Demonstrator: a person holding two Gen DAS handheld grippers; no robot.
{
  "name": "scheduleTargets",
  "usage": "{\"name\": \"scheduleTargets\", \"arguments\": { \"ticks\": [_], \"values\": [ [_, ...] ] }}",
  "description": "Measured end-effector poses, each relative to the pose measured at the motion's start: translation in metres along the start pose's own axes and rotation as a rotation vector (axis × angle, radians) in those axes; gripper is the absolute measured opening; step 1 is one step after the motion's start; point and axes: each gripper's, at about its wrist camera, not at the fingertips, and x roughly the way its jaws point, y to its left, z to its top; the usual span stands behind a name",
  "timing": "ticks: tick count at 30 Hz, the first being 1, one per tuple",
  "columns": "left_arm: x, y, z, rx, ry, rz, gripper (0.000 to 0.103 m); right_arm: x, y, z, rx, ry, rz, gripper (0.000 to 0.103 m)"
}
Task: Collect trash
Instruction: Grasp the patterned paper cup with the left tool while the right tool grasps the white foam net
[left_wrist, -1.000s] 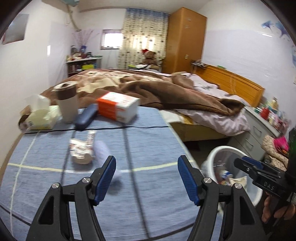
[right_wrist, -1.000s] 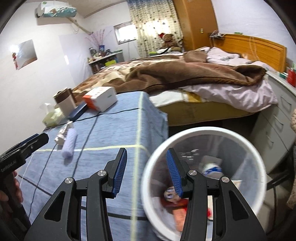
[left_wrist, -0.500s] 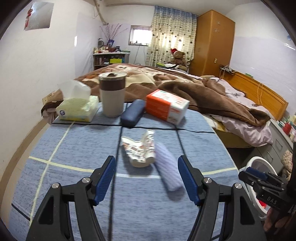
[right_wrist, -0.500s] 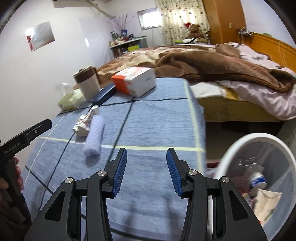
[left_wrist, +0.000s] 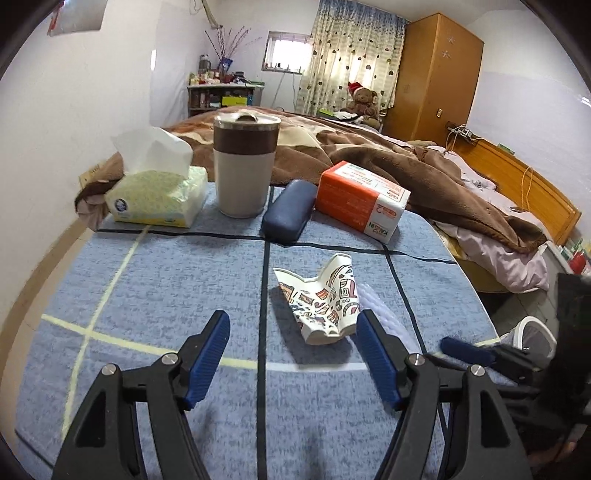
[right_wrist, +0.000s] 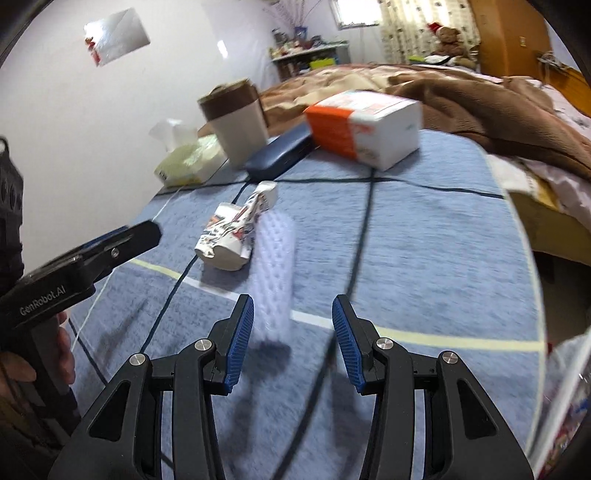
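Your left claw (left_wrist: 291, 354) hovers over the blue-clothed worktop (left_wrist: 147, 295), jaws spread wide and holding nothing; they have just been opening a little further. The crushed paper cup (left_wrist: 320, 302) lies on the cloth just beyond its right finger, not between the pads. Touching the cup's far side lies a white foam net sleeve (right_wrist: 275, 266), and in the right wrist view it runs toward your right claw (right_wrist: 293, 341), whose jaws stand partly apart and empty, the sleeve's near end just ahead of the left finger. Behind the trash stand a tissue pack (left_wrist: 159, 195), a lidded tumbler (left_wrist: 243, 166), a dark blue glasses case (left_wrist: 290, 210) and an orange-and-white box (left_wrist: 364, 201). The white bin (left_wrist: 532, 332) sits beside the worktop's right edge.
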Motion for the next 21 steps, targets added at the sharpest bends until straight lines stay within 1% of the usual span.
{"name": "scheduleTargets", "arguments": {
  "ticks": [2, 4, 6, 8, 9, 10, 11, 12, 14, 16, 21],
  "values": [
    [0.009, 0.002, 0.003, -0.02, 0.014, -0.028, 0.075, 0.011, 0.004, 0.003, -0.015, 0.017, 0.002, 0.046],
    [0.018, 0.001, 0.006, -0.015, 0.026, -0.032, 0.075, 0.017, 0.004, 0.006, -0.019, 0.034, 0.006, 0.046],
    [0.026, 0.0, 0.008, -0.015, 0.038, -0.032, 0.075, 0.02, 0.005, 0.009, -0.025, 0.036, 0.017, 0.046],
    [0.034, 0.0, 0.01, -0.024, 0.05, -0.058, 0.075, 0.02, 0.005, 0.011, -0.032, 0.033, 0.009, 0.046],
    [0.037, 0.0, 0.011, -0.032, 0.057, -0.071, 0.075, 0.02, 0.004, 0.011, -0.032, 0.03, 0.005, 0.044],
    [0.042, 0.001, 0.012, -0.043, 0.063, -0.082, 0.075, 0.021, 0.003, 0.012, -0.032, 0.031, 0.007, 0.035],
    [0.044, 0.001, 0.012, -0.049, 0.068, -0.081, 0.075, 0.022, 0.002, 0.013, -0.031, 0.033, 0.011, 0.031],
    [0.046, 0.0, 0.013, -0.048, 0.069, -0.077, 0.075, 0.023, 0.001, 0.014, -0.032, 0.033, 0.013, 0.029],
    [0.049, -0.002, 0.013, -0.039, 0.072, -0.079, 0.075, 0.022, 0.0, 0.015, -0.04, 0.027, 0.007, 0.023],
    [0.054, -0.002, 0.013, -0.045, 0.081, -0.092, 0.075, 0.023, -0.002, 0.017, -0.04, 0.025, 0.007, 0.02],
    [0.062, -0.004, 0.014, -0.042, 0.104, -0.093, 0.076, 0.023, -0.007, 0.021, -0.033, 0.019, 0.002, 0.015]
  ]
}}
